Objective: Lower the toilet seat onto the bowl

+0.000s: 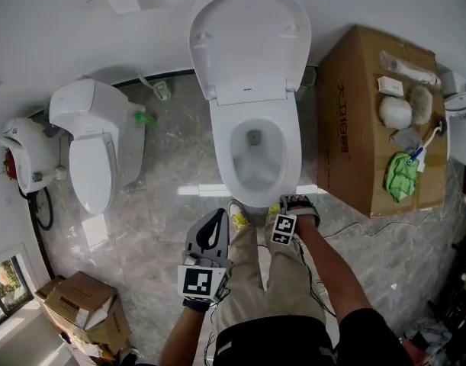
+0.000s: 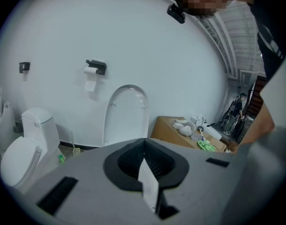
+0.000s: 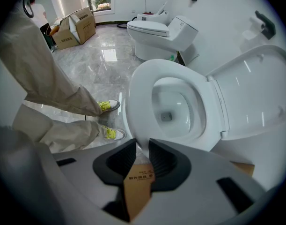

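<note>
Three cameras round one toilet: one high overhead, one near level, one close above the rim.

The head view looks steeply down from standing height onto the toilet seat (image 1: 292, 152), with the raised lid (image 1: 249, 40) towards the wall at the top. The left gripper view sits farther back, facing almost level past its own jaws at that wall. The right gripper view looks down from close over the seat's front edge. All three share the lid and the second toilet (image 1: 91, 147); the head and left gripper views share the cardboard box (image 1: 362, 120).
</note>
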